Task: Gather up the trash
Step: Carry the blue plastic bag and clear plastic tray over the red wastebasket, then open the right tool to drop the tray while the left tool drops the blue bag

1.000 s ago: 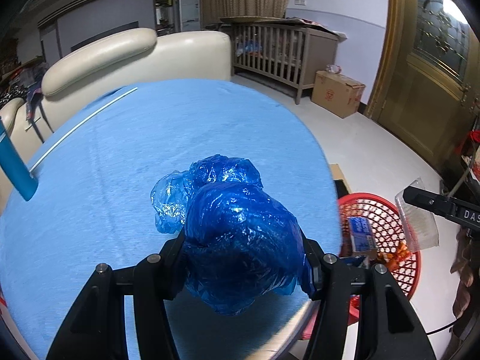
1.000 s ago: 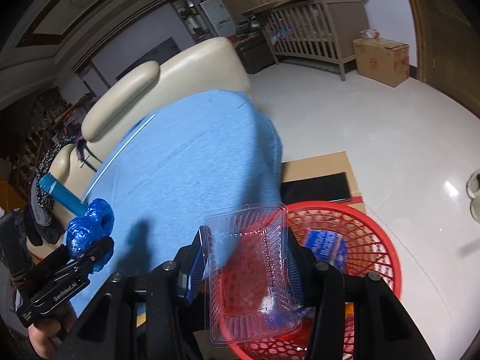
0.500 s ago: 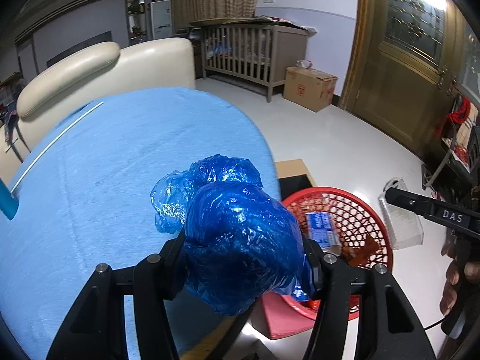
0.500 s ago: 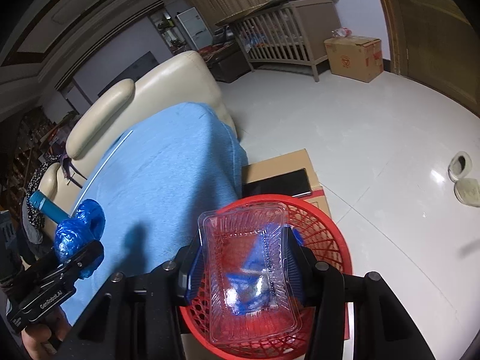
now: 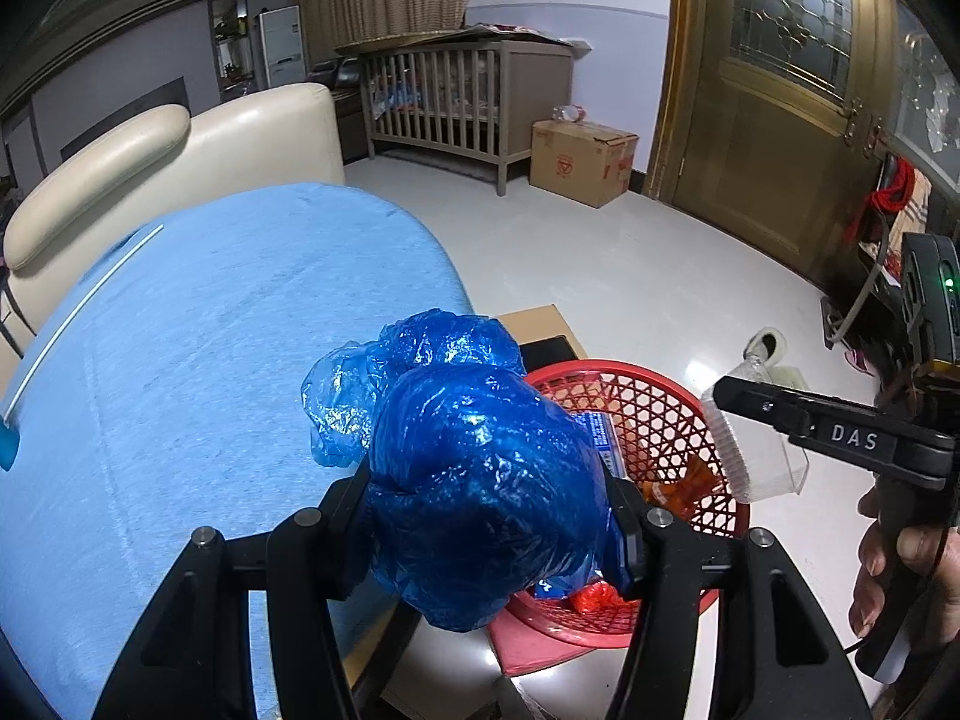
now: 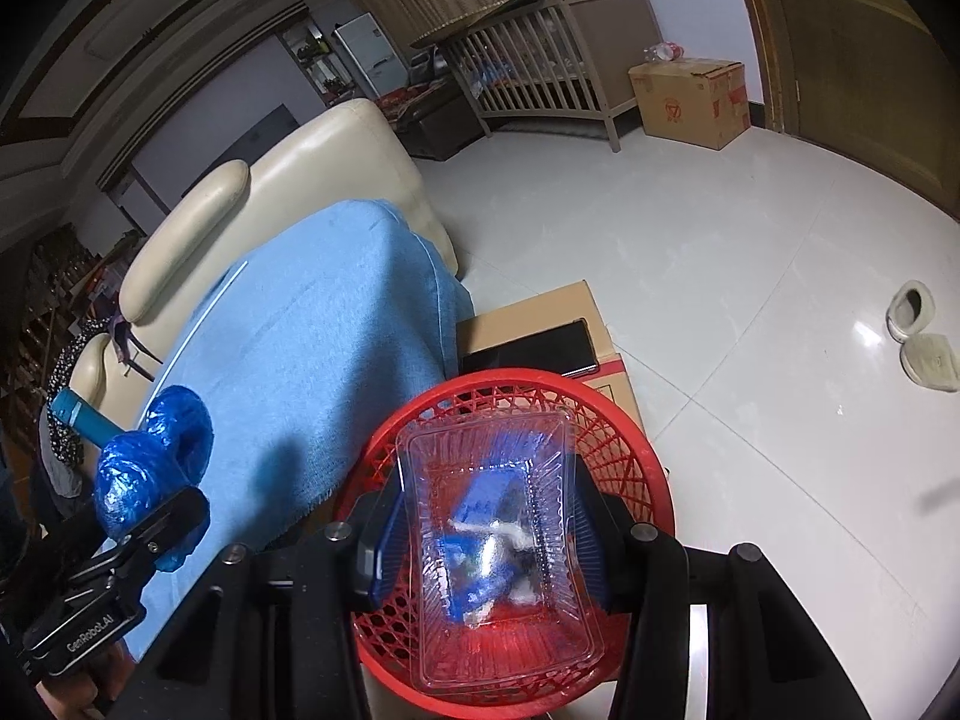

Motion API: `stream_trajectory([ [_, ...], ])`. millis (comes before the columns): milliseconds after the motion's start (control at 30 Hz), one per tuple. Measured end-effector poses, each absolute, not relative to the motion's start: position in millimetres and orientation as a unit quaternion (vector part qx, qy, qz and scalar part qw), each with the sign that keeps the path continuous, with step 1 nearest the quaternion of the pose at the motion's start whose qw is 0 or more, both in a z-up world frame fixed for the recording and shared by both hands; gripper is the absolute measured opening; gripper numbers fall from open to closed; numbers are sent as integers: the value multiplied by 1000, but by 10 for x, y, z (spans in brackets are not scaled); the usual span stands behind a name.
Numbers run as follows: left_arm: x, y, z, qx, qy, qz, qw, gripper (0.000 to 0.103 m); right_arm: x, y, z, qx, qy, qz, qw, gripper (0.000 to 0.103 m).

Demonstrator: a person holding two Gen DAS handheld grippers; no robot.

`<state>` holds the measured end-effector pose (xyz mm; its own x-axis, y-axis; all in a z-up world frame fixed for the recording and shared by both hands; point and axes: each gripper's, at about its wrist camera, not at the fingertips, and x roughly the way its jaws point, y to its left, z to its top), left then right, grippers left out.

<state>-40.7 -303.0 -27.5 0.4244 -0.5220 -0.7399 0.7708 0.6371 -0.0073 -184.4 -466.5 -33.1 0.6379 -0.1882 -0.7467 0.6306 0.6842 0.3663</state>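
My left gripper [image 5: 489,516] is shut on a crumpled blue plastic bag [image 5: 474,480] and holds it over the table's right edge, beside the red mesh basket [image 5: 654,414]. The bag also shows in the right wrist view [image 6: 150,468]. My right gripper [image 6: 486,528] is shut on a clear plastic clamshell tray [image 6: 498,534] and holds it directly above the red basket [image 6: 630,456]. The tray shows in the left wrist view [image 5: 753,456] over the basket's right rim. The basket holds a blue packet [image 5: 597,432] and orange wrappers.
A table with a blue cloth [image 5: 210,360] lies left of the basket. The basket stands on a cardboard box [image 6: 540,324] on the floor. A cream sofa [image 5: 150,162], a wooden crib [image 5: 468,96], a carton [image 5: 582,162] and slippers [image 6: 918,336] stand around.
Both grippers have moved right, off the table toward the basket. The clear tray now hangs over the basket's middle, and the blue bag has reached the table's edge by the basket.
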Motion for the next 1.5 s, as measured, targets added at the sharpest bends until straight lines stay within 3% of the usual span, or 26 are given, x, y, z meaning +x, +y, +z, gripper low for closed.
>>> stream_trajectory([
  [900, -312, -3047, -337, 182, 369, -415, 811, 61, -1774, -4779, -533, 326, 371, -256, 831, 51],
  [1033, -296, -3059, -346, 185, 371, -417, 809, 61, -1730, -4818, -587, 329, 381, -259, 824, 59],
  [1167, -272, -3079, -358, 188, 373, -419, 806, 61, -1715, -4857, -614, 326, 387, -274, 818, 74],
  [1500, -261, -3214, -462, 199, 382, -426, 796, 61, -1932, -4900, -424, 338, 351, -287, 825, 75],
])
